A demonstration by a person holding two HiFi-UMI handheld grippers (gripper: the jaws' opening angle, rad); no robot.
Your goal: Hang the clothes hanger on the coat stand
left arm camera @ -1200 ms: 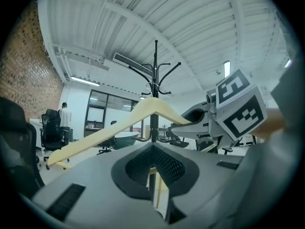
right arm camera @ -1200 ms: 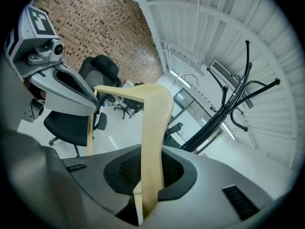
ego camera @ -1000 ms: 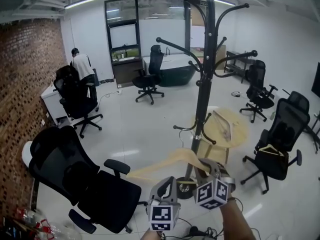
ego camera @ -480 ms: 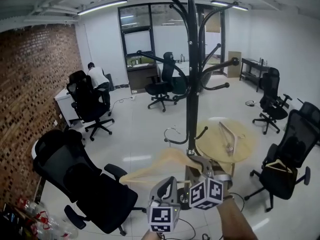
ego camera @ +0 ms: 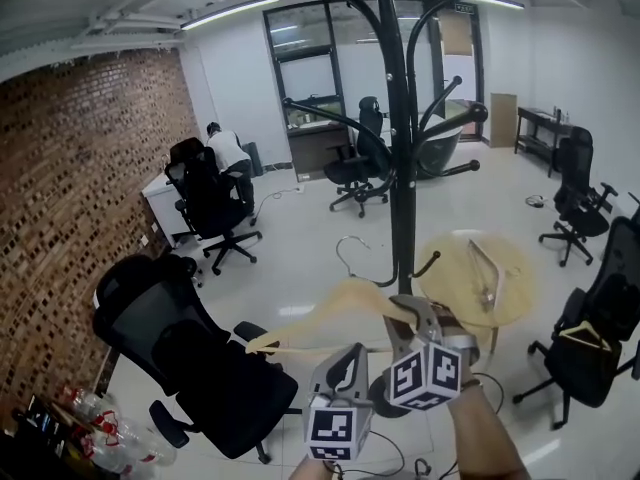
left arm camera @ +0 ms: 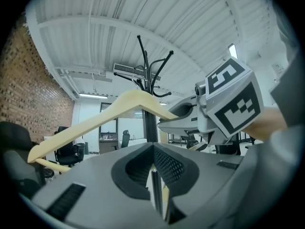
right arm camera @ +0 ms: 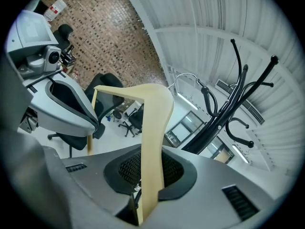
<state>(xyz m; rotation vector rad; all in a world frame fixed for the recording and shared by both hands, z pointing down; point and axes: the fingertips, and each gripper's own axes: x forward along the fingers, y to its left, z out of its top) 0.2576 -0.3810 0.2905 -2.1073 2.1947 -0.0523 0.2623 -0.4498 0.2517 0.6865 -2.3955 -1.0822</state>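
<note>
A pale wooden clothes hanger [ego camera: 330,313] with a metal hook [ego camera: 350,253] hangs in the air in front of the black coat stand [ego camera: 400,168]. My right gripper [ego camera: 410,318] is shut on one of the hanger's arms. In the right gripper view the wood [right arm camera: 153,128] runs up out of the jaws of my right gripper [right arm camera: 147,175]. The hook [right arm camera: 190,76] stands left of the stand [right arm camera: 224,113]. My left gripper [ego camera: 342,363] sits just below the hanger. Its jaws [left arm camera: 153,161] are closed to a slit, with a sliver of pale wood in it.
A black office chair [ego camera: 200,358] stands at lower left. A round wooden table [ego camera: 455,268] behind the stand bears another hanger [ego camera: 487,273]. More chairs stand at the right [ego camera: 590,348]. A brick wall [ego camera: 80,198] runs along the left. A person [ego camera: 228,153] stands at the back.
Both grippers have carried the hanger upward and closer to the coat stand, which now looks nearer. Neither grip has changed.
</note>
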